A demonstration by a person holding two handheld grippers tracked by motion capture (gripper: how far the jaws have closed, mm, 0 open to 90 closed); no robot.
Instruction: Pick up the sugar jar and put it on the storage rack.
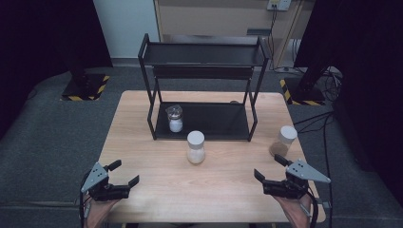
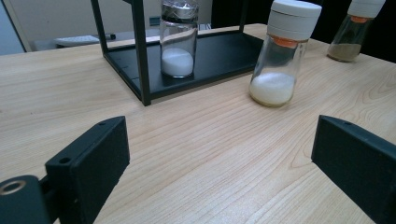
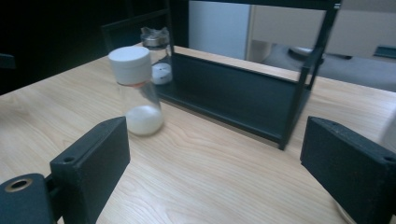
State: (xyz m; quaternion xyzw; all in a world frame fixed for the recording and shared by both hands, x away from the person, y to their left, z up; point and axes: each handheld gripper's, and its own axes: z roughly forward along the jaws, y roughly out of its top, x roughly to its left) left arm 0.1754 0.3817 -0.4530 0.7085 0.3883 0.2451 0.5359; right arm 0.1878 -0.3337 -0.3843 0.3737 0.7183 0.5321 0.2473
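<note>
White powder sits in the shaker (image 1: 196,147) between my tools, left (image 1: 124,173) and right (image 1: 270,166), both spread apart, before the black rack (image 1: 204,76).

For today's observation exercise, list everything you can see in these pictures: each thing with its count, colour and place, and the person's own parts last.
Table: 1, light wood, centre.
Rack: 1, black, two shelves, on the table's far half.
Clear-lidded jar: 1, white powder inside, on the rack's bottom shelf, left.
White-capped bottle: 1, white powder, on the table before the rack.
Brown-powder bottle: 1, white cap, near the right edge.
Left gripper: 1, black, open, near left corner.
Right gripper: 1, black, open, near right corner.
</note>
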